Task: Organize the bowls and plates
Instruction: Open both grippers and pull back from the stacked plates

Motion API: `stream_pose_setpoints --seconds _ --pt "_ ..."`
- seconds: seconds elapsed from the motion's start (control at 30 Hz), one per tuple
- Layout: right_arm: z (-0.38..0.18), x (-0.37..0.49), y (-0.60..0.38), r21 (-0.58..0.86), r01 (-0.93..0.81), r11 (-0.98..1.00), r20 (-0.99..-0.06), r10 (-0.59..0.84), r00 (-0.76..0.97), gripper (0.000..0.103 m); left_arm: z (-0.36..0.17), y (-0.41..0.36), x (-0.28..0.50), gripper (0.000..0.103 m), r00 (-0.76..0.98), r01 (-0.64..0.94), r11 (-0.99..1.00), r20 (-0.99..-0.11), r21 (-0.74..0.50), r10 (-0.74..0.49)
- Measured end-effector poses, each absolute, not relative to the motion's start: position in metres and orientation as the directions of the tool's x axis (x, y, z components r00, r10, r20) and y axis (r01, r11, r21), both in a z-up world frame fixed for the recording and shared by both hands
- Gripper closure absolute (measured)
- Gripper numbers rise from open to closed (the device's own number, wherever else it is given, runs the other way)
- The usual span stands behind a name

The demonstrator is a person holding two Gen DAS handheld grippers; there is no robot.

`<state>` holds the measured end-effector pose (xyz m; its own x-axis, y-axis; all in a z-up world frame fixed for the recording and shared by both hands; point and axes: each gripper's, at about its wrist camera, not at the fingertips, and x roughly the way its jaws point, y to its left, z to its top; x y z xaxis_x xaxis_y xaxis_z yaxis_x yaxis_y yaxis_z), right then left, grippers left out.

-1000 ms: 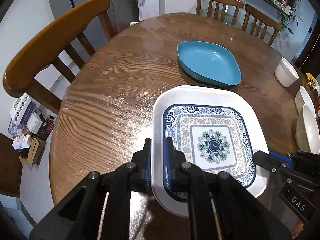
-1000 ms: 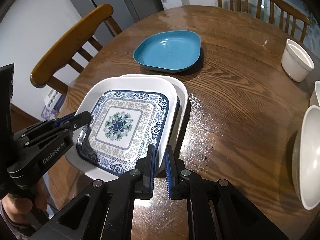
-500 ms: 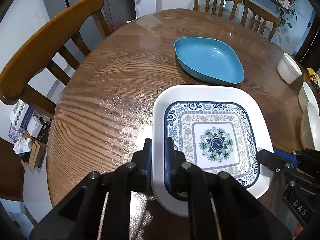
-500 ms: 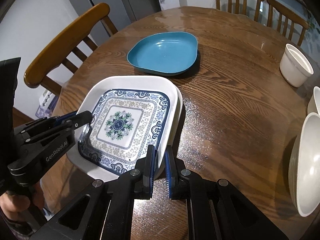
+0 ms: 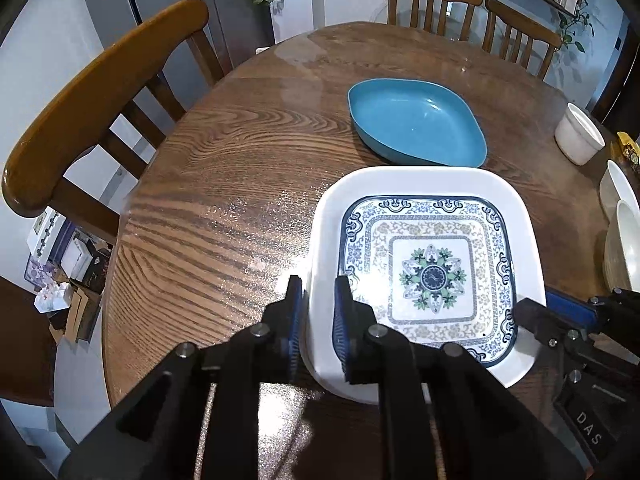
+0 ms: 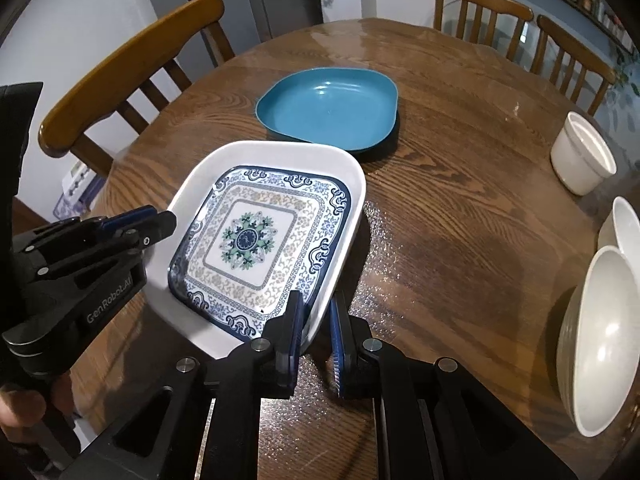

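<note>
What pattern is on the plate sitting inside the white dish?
The plate has blue scrollwork borders, tan floral bands and a green-and-blue flower medallion at centre. Clearest in the left wrist view.

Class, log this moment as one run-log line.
stage: patterned plate nested in white plate | left gripper: jaws opening, rim between | right gripper: shut on white plate rim
</note>
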<state>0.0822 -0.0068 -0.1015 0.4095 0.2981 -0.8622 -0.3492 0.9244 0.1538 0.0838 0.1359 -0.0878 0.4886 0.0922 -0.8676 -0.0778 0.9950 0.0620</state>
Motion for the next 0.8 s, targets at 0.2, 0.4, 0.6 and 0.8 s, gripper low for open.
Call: stream_pose_setpoints --seconds 0.2,0.4,0.6,0.8 --pt "-0.089 0.078 -0.018 0.148 -0.349 0.925 -0.837 0.306 0.455 0.089 -0.079 0.137 0.079 0.054 0.506 -0.092 0.994 -0.857 0.056 0.096" --pt "-0.079 0.072 -0.037 0.234 -0.357 0.904 -0.802 0.387 0.455 0.065 -0.068 0.13 0.075 0.029 0.525 -0.09 0.995 -0.846 0.051 0.091" --pt "-0.069 0.064 -0.056 0.308 -0.354 0.883 -0.755 0.453 0.474 0.064 -0.056 0.115 0.07 0.02 0.542 -0.064 0.997 -0.838 0.042 0.071" --pt "-0.055 0.06 -0.08 0.34 -0.331 0.88 -0.722 0.47 0.508 0.063 -0.043 0.099 0.066 0.015 0.561 -0.034 0.998 -0.826 0.047 0.058"
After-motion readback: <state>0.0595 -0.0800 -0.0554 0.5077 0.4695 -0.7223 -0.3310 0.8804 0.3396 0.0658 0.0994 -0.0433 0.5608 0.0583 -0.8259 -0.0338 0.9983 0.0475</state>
